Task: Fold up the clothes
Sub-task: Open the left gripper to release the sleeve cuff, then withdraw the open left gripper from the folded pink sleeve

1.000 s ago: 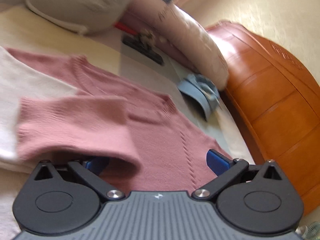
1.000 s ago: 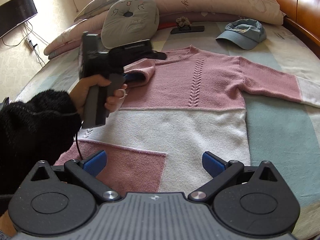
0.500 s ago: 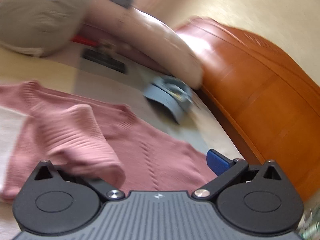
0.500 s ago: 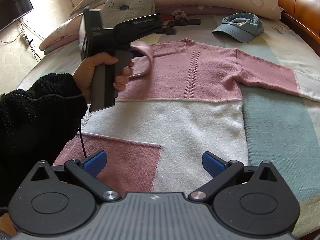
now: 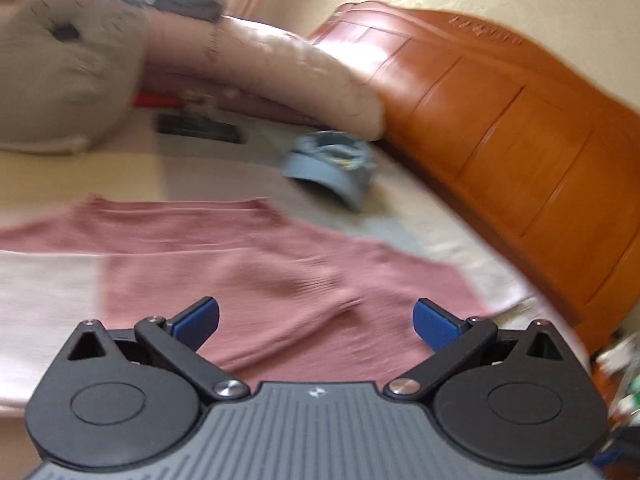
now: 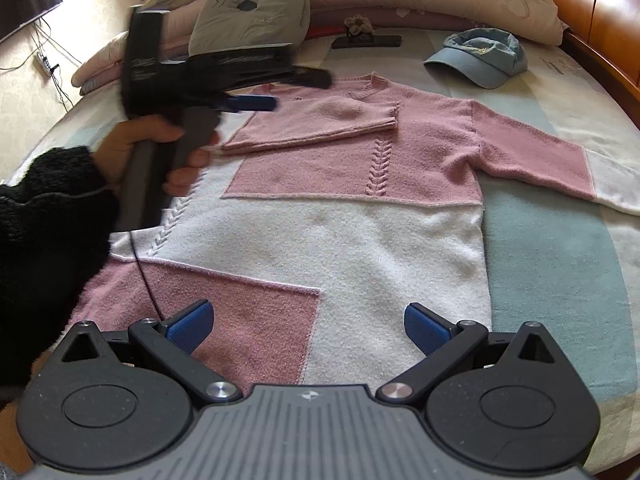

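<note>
The sweater [image 6: 360, 208] lay flat on the bed [image 6: 560, 264], one sleeve [image 6: 320, 124] folded across its chest. Both grippers, left [image 5: 316, 320] and right [image 6: 306, 322], had fingers spread, empty. A cap [image 6: 480, 58] lay near the collar, apart.

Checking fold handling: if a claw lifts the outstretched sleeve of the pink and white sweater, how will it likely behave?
The sleeve will probably droop limply, since the other sleeve already lies folded flat across the sweater. The fuzzy knit likely grips rather than slips. It looks light, so it may drag the body slightly.
</note>
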Demonstrator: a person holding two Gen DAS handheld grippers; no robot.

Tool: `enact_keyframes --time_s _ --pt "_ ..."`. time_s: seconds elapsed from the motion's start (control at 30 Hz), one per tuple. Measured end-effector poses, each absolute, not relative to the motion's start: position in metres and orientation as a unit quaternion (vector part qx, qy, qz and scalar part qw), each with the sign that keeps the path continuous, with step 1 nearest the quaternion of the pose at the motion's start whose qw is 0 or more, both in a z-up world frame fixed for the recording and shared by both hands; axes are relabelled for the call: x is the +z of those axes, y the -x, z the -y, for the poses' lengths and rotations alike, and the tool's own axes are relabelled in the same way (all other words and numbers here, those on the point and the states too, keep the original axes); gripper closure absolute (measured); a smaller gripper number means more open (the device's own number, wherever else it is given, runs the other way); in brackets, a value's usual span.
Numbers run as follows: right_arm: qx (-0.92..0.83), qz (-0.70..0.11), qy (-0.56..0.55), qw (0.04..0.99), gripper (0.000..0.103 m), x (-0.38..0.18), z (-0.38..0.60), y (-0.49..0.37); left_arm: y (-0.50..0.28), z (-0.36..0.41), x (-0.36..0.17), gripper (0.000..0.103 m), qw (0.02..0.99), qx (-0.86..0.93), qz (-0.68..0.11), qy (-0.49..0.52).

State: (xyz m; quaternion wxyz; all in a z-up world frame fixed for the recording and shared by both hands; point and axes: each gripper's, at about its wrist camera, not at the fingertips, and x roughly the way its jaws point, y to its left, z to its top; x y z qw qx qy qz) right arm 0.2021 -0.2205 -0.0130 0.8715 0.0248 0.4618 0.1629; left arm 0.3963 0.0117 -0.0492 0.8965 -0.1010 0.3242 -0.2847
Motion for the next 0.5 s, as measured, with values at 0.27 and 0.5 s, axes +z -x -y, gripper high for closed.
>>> enact_keyframes --time_s 0.27,0.5 --pt "0.163 -0.456 -0.024 0.874 0.000 -0.016 0.216 -0.232 -0.344 -0.056 -0.053 0.001 0.917 -0.231 -0.322 -0.041" --pt "0.229 -0.387 -0.062 0.891 0.000 0.000 0.206 -0.307 -0.301 -0.073 -0.063 0.001 0.917 -0.198 -0.314 -0.147"
